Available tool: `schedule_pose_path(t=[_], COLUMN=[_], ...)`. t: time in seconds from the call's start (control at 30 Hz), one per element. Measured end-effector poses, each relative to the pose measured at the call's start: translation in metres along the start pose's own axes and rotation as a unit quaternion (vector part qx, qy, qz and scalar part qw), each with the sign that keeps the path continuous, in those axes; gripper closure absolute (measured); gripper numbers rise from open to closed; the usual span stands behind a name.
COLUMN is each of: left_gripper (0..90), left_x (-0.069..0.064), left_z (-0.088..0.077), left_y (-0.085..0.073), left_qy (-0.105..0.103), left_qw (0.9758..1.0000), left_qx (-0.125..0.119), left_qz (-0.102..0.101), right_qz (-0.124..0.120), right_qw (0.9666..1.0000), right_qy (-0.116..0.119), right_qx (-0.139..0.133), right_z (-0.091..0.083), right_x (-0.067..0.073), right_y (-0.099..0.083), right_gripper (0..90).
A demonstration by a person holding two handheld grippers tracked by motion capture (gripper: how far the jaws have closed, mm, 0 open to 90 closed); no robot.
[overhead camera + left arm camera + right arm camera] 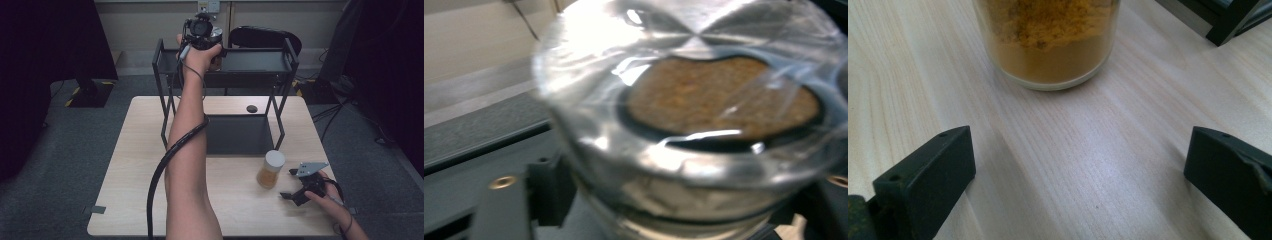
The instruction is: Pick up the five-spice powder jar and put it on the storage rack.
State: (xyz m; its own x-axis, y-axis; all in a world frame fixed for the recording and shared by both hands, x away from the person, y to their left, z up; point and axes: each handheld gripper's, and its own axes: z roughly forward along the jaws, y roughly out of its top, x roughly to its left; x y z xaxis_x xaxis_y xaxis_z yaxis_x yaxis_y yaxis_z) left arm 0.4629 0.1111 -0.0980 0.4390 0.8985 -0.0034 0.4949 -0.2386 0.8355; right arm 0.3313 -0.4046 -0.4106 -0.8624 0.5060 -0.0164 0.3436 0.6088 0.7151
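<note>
Spice jar (704,130) on the rack's top shelf (250,62), between loosened left hand-held gripper (202,37) jaws.

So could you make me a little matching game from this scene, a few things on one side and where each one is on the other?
Things:
1. jar of yellow powder
2. silver-lidded jar
3. right gripper
4. small dark disc

Places:
A. at the rack's top shelf, by the left gripper
B. low over the table's near right corner, jaws wide apart
C. on the tabletop between the rack's back legs
D. upright on the table just ahead of the open jaws

Pairs: 1-D, 2-A, 3-B, 4-C
</note>
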Motion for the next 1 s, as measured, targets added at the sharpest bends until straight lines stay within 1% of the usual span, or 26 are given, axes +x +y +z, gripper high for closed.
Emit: schedule_pose_path(t=[0.07,0.13,0.2,0.3,0.33,0.43,0.5,0.57,0.6,0.67,0.73,0.83,1.0], left_gripper=[14.2,12.0,8.7,8.2,7.6,5.1,3.8,1.1,0.9,0.9,0.9,1.1,1.7], left_x=[0.001,0.001,0.000,-0.001,-0.001,-0.001,-0.001,-0.001,-0.001,-0.002,-0.002,-0.003,-0.003], left_z=[-0.002,-0.004,-0.006,-0.009,-0.010,-0.012,-0.014,-0.017,-0.018,-0.021,-0.022,-0.022,-0.020], left_y=[-0.002,-0.004,-0.006,-0.010,-0.011,-0.016,-0.019,-0.023,-0.024,-0.027,-0.029,-0.033,-0.044], left_qy=[-0.002,-0.003,-0.003,-0.001,-0.004,-0.008,-0.010,-0.013,-0.013,-0.013,-0.016,-0.021,-0.030], left_qw=[1.0000,0.9999,0.9999,0.9999,0.9999,0.9998,0.9996,0.9995,0.9994,0.9993,0.9993,0.9993,0.9990], left_qx=[-0.003,-0.006,-0.009,-0.013,-0.016,-0.019,-0.022,-0.026,-0.028,-0.032,-0.030,-0.029,-0.029], left_qz=[-0.006,-0.010,-0.009,-0.004,-0.003,-0.006,-0.011,-0.010,-0.013,-0.012,-0.011,-0.010,-0.015], right_qz=[0.000,0.000,0.000,0.000,0.000,0.000,0.000,0.000,0.000,0.000,0.000,0.000,0.000], right_qw=[1.0000,1.0000,1.0000,1.0000,1.0000,1.0000,1.0000,1.0000,1.0000,1.0000,1.0000,1.0000,1.0000], right_qy=[0.000,0.000,0.000,0.000,0.000,0.000,0.000,-0.001,0.000,0.000,0.000,0.000,0.000], right_qx=[0.000,0.000,0.000,0.000,0.000,-0.001,-0.001,-0.001,-0.001,-0.001,-0.001,-0.001,-0.001], right_z=[0.000,0.000,0.000,0.000,0.000,0.000,0.000,0.000,0.000,0.000,0.000,0.000,0.000], right_x=[0.000,0.000,0.000,0.000,0.000,0.000,0.000,0.000,0.000,0.000,0.000,0.000,0.000], right_y=[0.000,0.000,0.000,0.000,0.000,0.000,0.000,0.000,0.000,0.000,0.000,0.000,0.000], right_gripper=[0.0,0.0,0.0,0.0,0.0,0.0,0.0,0.0,0.0,0.0,0.0,0.0,0.0])
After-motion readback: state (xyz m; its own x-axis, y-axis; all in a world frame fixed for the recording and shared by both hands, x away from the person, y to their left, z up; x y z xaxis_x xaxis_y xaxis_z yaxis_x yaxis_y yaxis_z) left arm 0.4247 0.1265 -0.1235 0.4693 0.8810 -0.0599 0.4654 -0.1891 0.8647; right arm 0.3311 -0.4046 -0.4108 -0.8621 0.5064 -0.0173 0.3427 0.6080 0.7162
